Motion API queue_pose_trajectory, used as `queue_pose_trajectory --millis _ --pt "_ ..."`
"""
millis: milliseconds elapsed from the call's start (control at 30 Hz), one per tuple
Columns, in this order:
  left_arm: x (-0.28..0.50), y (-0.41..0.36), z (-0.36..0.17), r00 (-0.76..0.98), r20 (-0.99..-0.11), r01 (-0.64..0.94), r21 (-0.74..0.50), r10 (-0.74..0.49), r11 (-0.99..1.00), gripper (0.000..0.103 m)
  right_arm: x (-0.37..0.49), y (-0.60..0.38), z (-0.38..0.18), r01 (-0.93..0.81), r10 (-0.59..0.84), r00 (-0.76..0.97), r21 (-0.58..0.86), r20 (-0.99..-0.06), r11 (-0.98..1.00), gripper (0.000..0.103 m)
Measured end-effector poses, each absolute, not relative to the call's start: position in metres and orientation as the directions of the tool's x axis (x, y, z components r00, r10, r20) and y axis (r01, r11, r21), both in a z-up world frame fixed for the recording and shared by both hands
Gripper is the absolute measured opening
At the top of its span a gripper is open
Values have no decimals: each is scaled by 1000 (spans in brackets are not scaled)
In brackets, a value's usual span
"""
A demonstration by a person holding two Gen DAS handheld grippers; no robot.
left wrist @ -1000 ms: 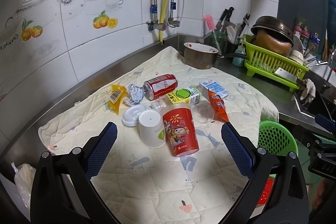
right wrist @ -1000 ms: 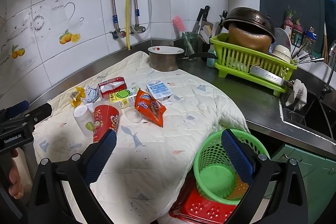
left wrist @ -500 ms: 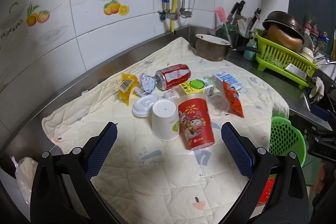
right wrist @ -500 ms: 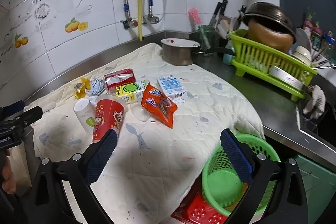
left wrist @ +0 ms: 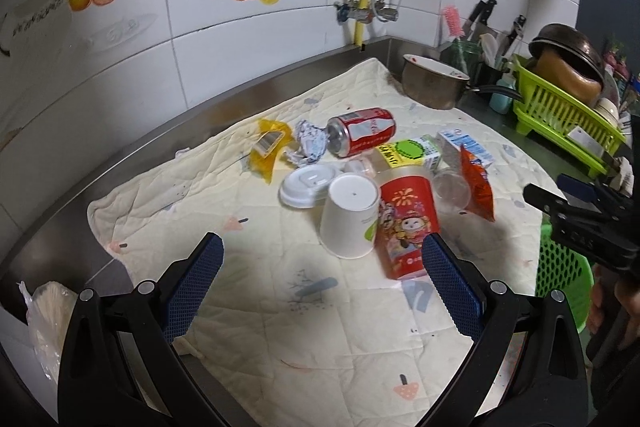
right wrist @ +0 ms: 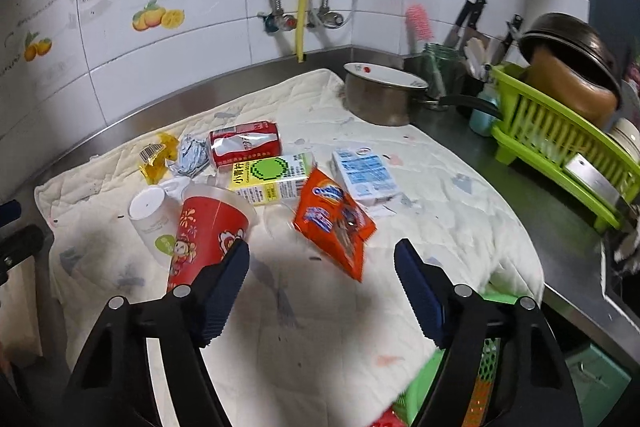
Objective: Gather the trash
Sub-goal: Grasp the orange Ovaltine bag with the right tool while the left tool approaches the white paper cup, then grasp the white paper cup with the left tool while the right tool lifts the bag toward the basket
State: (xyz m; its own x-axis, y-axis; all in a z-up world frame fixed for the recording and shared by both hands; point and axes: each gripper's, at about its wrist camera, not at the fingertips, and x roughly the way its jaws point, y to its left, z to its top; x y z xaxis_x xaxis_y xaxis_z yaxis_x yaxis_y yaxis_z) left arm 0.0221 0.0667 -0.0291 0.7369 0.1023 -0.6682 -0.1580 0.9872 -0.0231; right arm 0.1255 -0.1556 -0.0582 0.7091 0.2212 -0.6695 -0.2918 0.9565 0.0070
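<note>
Quilted mat (left wrist: pixel 248 311) over a steel counter, trash bunched mid-mat. Green basket (left wrist: pixel 560 279) off the mat's right edge, below counter level, likely the drop spot.

Left tongs (left wrist: pixel 320 279) spread wide, empty, hovering above the near mat. Right tongs (right wrist: pixel 322 277) likewise spread, empty, a little narrower in gap.

Red cup (right wrist: pixel 204 239) on its side, long axis running toward the right camera, rim (right wrist: pixel 220 199) at the far end, base partly hidden behind the right tongs' left finger (right wrist: pixel 220 291). White cup (left wrist: pixel 350 215) touching it on the left, base up and tilted toward the left camera. Orange snack bag (right wrist: pixel 336 225) lying flat, long axis slanting near-right to far-left, its near tip just ahead of the right tongs' gap. Soda can (left wrist: pixel 362 131) on its side at the far edge of the pile, axis crosswise. Yellow-green carton (right wrist: pixel 272 173) and blue-white carton (right wrist: pixel 364 173) flat behind the bag. White lid (left wrist: pixel 306 183), foil ball (left wrist: pixel 310 143), yellow wrapper (left wrist: pixel 270 147) further left; clear cup (left wrist: pixel 452 187) between red cup and bag.

Judging by lie: bag straight ahead of the right tongs and nearest the basket, so probably first pick; needs a closing across its short width. White cup dead ahead of the left tongs.
</note>
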Motion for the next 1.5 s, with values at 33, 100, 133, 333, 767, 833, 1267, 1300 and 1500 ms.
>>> queue_pose_trajectory --millis 33,100,133,333,767,833,1267,1300,1500 --pt "23 68 -30 735 -670 -162 -25 104 987 98 130 -152 -60 -298 220 706 -1 -673 955 69" --pt "23 72 -32 731 -673 -171 -25 110 985 98 140 -147 -65 -310 223 698 -6 -681 951 68" --pt "23 73 -33 729 -676 -174 -27 111 984 98 145 -144 -67 -314 222 696 -10 -683 949 68" --pt "27 77 -40 717 -689 -176 -34 105 984 97 175 -132 -84 -326 201 670 -40 -715 945 63" --pt "65 67 -57 707 -707 -93 -35 41 995 97 203 -134 -106 -312 185 633 -30 -752 949 36" --pt "76 64 -61 707 -707 -71 -16 39 997 97 202 -136 -104 -314 191 636 -25 -747 949 28" --pt "141 70 -97 651 -757 14 -68 -61 998 91 180 -155 -82 -306 229 666 21 -710 952 2" --pt "142 70 -99 651 -756 20 -71 -67 997 91 178 -157 -81 -303 229 669 22 -707 953 2" --pt "149 70 -109 631 -771 34 -87 -89 996 76 166 -169 -72 -291 244 680 51 -691 955 2"
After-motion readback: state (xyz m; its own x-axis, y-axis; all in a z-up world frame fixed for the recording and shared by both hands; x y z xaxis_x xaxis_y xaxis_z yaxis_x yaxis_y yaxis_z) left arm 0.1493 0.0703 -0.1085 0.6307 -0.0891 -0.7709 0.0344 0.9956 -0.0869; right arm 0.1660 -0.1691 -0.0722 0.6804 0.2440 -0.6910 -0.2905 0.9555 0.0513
